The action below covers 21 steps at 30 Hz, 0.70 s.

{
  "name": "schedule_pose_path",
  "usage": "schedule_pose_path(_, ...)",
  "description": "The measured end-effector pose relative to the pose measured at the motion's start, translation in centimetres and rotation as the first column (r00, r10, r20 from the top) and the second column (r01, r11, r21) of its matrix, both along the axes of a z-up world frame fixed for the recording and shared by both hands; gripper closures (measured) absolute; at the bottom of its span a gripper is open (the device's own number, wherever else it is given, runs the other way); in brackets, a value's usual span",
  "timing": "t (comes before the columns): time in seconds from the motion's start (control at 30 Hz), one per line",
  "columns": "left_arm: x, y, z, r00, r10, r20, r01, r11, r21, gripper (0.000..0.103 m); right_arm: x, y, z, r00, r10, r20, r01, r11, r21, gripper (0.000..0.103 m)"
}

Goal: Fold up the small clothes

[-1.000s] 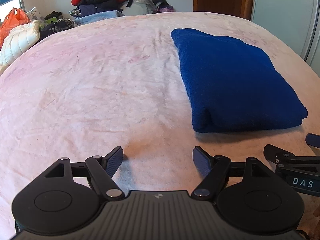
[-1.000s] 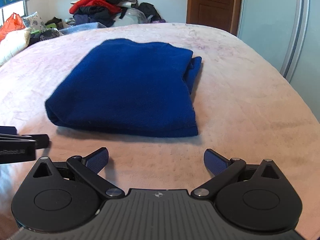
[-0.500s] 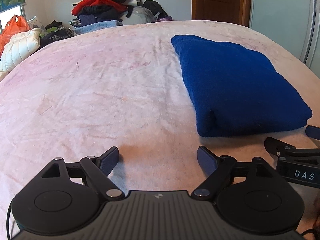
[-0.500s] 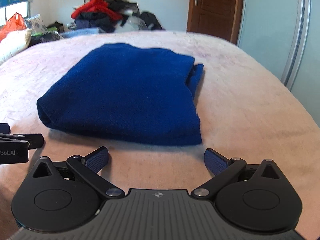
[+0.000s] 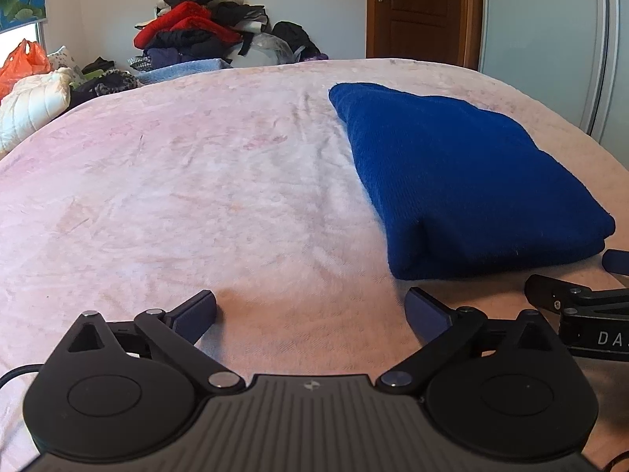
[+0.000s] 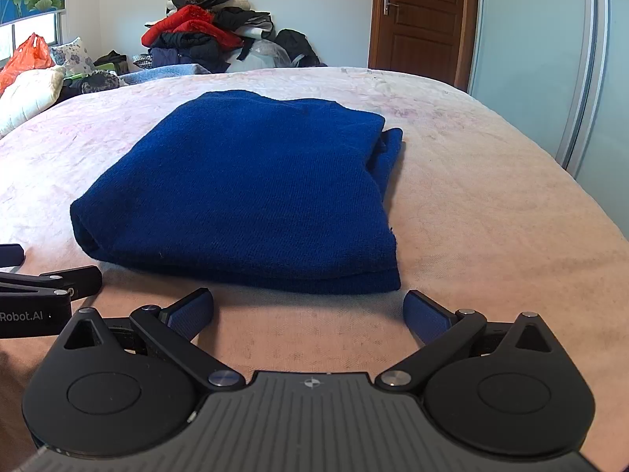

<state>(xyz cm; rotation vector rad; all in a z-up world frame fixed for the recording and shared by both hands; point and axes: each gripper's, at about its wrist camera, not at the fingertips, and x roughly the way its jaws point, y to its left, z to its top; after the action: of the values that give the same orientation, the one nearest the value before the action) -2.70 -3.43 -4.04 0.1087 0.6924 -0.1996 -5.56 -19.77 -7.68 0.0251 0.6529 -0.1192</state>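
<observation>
The blue garment (image 6: 243, 192) lies on the bed (image 5: 177, 196) as a compact folded rectangle, toward the bed's right side and a little in from the near edge, with its thick folded edge facing me. Along its right side a strip of a lower layer sticks out past the top layer, so the stack is not quite square there.

My left gripper (image 5: 310, 310) hovers over bare bedspread just to the left of the garment's near left corner. Its jaws are opening, spread wide, with nothing between them. My right gripper (image 6: 308, 308) sits just short of the garment's near edge, in front of its right half, jaws wide apart and empty, pads clear of the cloth. Each gripper shows at the margin of the other's view, so the two are side by side near the bed's front edge.

I judge the folding of this piece to be essentially done, and this is the moment after letting go. What comes next depends on whether I accept the stack. If I tidy it, I would need to nudge that protruding strip under the top layer without dragging the whole pile. Otherwise I would pinch all layers together at the near edge to carry it off, or turn to another piece. The clothes heap (image 5: 196, 31) beyond the far edge may hold it.
</observation>
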Motion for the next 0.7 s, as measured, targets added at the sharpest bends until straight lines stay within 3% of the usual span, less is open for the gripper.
schedule_pose_path(0.7, -0.24, -0.34, -0.11, 1.0, 0.016, 0.013, -0.016, 1.0, 0.004, 0.0, 0.01, 0.03, -0.02, 1.0, 0.0, 0.0, 0.0, 1.0, 0.0, 0.0)
